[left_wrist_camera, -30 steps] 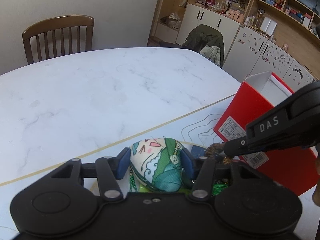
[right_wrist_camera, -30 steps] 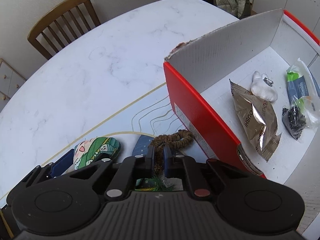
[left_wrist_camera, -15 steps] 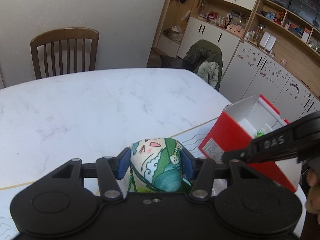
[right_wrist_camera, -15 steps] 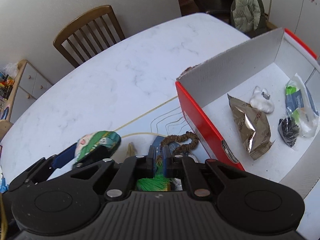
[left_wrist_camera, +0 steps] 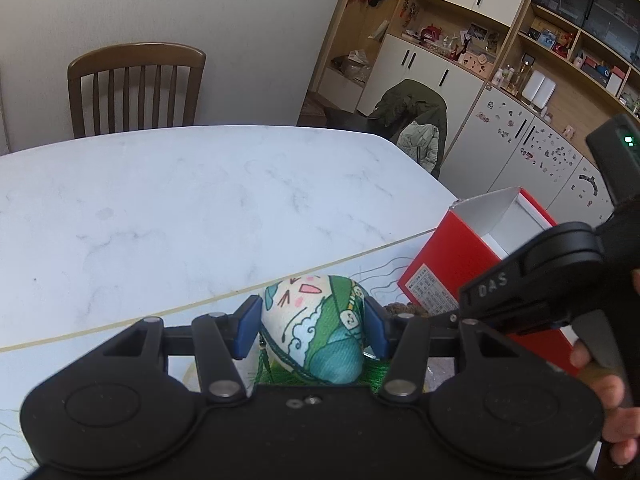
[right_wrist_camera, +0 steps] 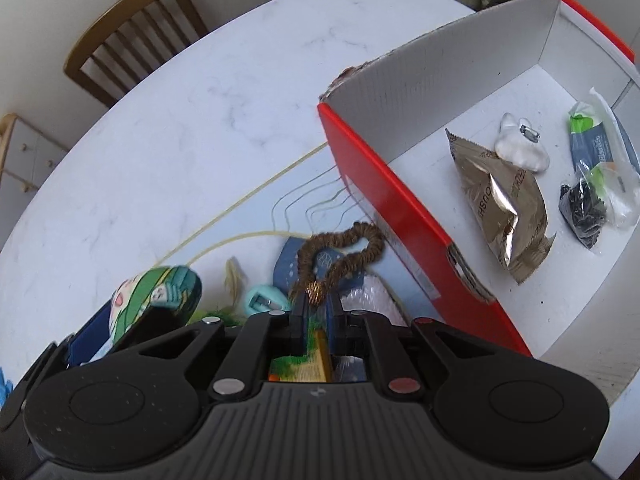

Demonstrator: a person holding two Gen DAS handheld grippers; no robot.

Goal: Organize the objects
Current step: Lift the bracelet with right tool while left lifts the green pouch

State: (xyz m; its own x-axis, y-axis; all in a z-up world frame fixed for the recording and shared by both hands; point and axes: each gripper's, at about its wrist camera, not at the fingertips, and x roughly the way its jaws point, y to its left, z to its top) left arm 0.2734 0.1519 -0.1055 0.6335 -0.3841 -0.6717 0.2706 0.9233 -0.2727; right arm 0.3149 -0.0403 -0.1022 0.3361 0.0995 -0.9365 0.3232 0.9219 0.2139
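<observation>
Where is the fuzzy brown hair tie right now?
In the right wrist view, the brown hair tie hangs pinched at its gold end by the right gripper, just left of the red box.

a wooden chair (left_wrist_camera: 134, 84) stands at the far side of the white marble table (left_wrist_camera: 192, 196), against a plain wall. to the right, a green jacket (left_wrist_camera: 416, 120) hangs over another chair, in front of white cupboards (left_wrist_camera: 424, 68) and cluttered open shelves (left_wrist_camera: 568, 44).
</observation>
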